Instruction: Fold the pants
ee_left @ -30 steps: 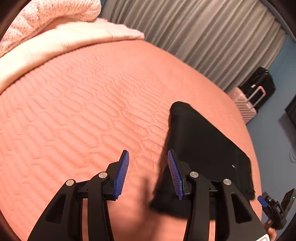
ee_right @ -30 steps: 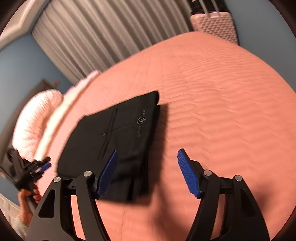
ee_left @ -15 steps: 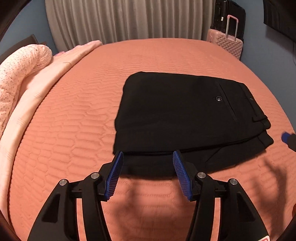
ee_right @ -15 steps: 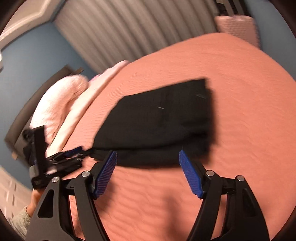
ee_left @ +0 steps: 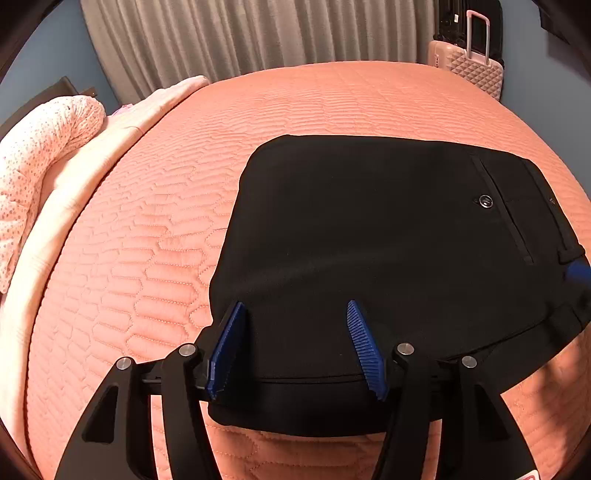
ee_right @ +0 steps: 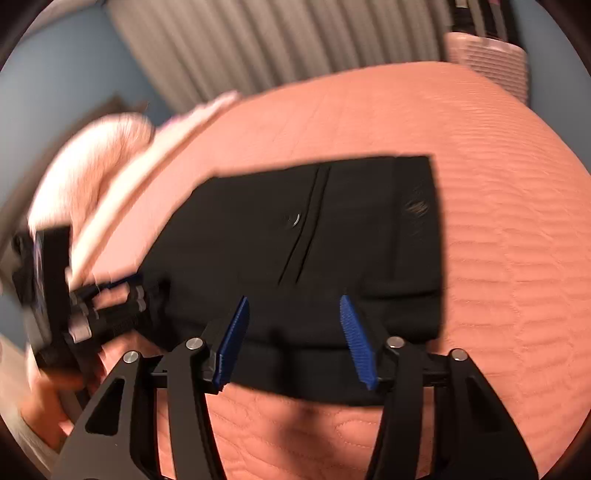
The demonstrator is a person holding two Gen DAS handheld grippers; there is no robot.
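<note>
Left gripper (ee_left: 295, 347): I read its jaws as spread wide, nothing between the blue pads (ee_left: 225, 354). Both fingers reach over the near edge of the pants (ee_left: 369, 240), toward the pants' left end; whether they touch the cloth I cannot tell.

Right gripper (ee_right: 293, 339): jaws likewise wide apart and holding nothing, poised over the near edge of the pants (ee_right: 295, 229) toward their right end. This view is motion-blurred, so I cannot judge contact.

Pants: black, folded into a thick rectangular stack, lying flat on the bedspread (ee_left: 147, 240). The top face is smooth. A welt pocket with one dark button (ee_left: 485, 201) sits toward the right end, with the waistband beyond it at the pants' right edge. A lower layer shows as a dark band along the near edge, sticking out slightly beneath the top layer. In the right view a faint logo mark (ee_right: 417, 208) shows near the right edge, too blurred to read.

Bedspread: salmon-orange, quilted in a hexagon pattern, under and all around the pants.

Left of the pants: a pale pink sheet (ee_left: 74, 192), then a dotted pink quilt (ee_left: 37, 147) bunched beyond it.

Behind the pants: grey pleated curtains (ee_left: 258, 33); to the far right of the pants, a pink suitcase (ee_left: 469, 66).

In the right view, the left gripper (ee_right: 122, 284) appears at the pants' left end, with the person's hand (ee_right: 44, 406) below it.
</note>
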